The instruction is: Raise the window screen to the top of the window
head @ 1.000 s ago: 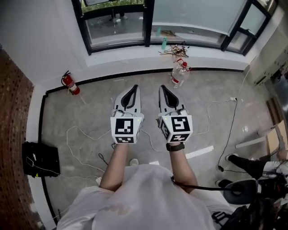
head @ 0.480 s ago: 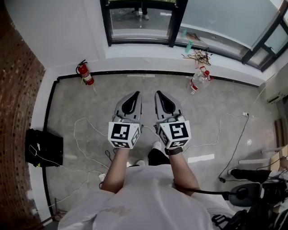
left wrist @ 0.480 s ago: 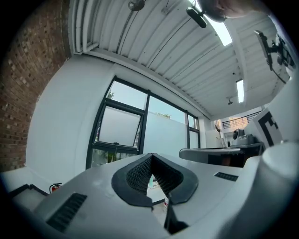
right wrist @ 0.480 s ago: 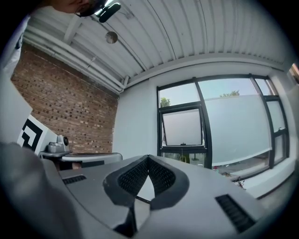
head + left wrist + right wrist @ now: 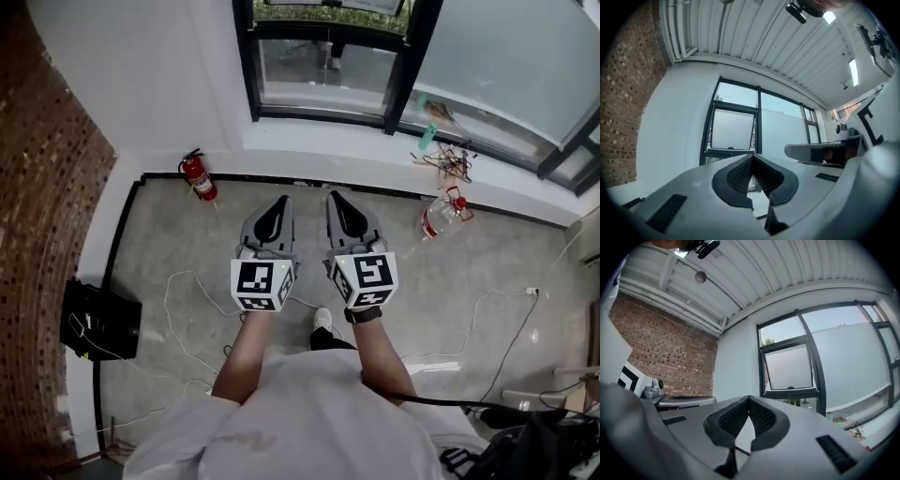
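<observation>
The dark-framed window [image 5: 328, 66] stands in the white wall ahead of me. Its pale screen panel [image 5: 790, 367] fills the middle of the frame, with clear glass above and below and a small handle [image 5: 790, 387] on its lower bar. In the left gripper view the same screen [image 5: 732, 130] shows beyond the jaws. My left gripper [image 5: 278, 204] and right gripper [image 5: 339, 199] are held side by side above the floor, pointing at the wall and well short of the window. Both are shut with nothing between the jaws.
A red fire extinguisher [image 5: 197, 175] leans at the wall's foot on the left. A water bottle [image 5: 439, 217] lies on the floor to the right, below a sill littered with bits [image 5: 448, 161]. A black box [image 5: 101, 322] and white cables [image 5: 187, 309] lie by the brick wall [image 5: 47, 187].
The window, extinguisher and bottle have slid right and down in the head view, so I have moved left and closer to the wall. Both grippers stay shut, side by side.
</observation>
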Motion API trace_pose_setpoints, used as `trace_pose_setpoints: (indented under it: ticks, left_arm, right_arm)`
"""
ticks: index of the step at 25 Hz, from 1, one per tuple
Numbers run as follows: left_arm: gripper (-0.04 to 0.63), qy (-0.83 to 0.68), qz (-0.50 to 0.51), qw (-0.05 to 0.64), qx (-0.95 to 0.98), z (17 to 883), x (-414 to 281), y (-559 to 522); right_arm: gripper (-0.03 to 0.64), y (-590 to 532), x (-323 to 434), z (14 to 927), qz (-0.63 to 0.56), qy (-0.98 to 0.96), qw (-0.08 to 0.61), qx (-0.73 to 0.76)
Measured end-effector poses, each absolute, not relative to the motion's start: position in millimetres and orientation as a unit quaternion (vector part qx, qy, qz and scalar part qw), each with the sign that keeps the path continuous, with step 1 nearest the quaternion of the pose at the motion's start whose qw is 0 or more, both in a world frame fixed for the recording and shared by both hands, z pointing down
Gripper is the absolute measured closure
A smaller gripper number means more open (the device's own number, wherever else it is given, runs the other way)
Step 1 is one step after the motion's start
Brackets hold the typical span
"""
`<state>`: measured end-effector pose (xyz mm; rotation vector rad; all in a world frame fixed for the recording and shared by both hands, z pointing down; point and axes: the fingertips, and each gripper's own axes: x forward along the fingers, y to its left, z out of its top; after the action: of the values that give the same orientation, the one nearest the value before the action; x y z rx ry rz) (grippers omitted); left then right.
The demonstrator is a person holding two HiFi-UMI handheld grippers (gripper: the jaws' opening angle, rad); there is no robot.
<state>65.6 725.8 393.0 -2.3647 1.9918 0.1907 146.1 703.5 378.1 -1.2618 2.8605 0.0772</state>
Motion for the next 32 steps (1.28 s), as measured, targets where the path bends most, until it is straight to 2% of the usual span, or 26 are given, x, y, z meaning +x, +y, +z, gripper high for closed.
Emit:
trace_pose_setpoints:
  ticks: [6, 12, 16, 20, 28, 32]
  left_arm:
    - [0.595, 0.649, 0.084, 0.054, -0.754, 366.7, 83.7, 630.4]
    - [0.595, 0.657, 0.053, 0.022, -0.752, 399.5, 86.5, 568.6]
    - [0.595, 0.662, 0.035, -0.001, -0.749, 417.3, 56.2, 515.3]
    - [0.595, 0.668, 0.023, 0.046, -0.742, 421.8, 23.8, 449.8]
    - [0.595, 0.632, 0.063, 0.060, -0.770, 392.3, -50.5, 268.7]
    - [0.595, 0.609, 0.074, 0.034, -0.789, 401.7, -73.8, 197.3]
  right_arm:
    - [0.616, 596.0, 173.9, 356.8, 0.035, 0.910, 0.027, -0.412]
    - [0.617, 520.8, 161.7, 385.3, -0.007, 0.915, 0.010, -0.404]
    - [0.617, 483.7, 125.1, 415.9, -0.024, 0.924, -0.011, -0.383]
    - [0.616, 425.1, 90.9, 435.9, -0.017, 0.920, -0.027, -0.391]
    - [0.617, 261.0, 18.5, 401.5, 0.041, 0.911, -0.037, -0.409]
    - [0.617, 187.7, 2.2, 419.4, -0.029, 0.896, -0.033, -0.441]
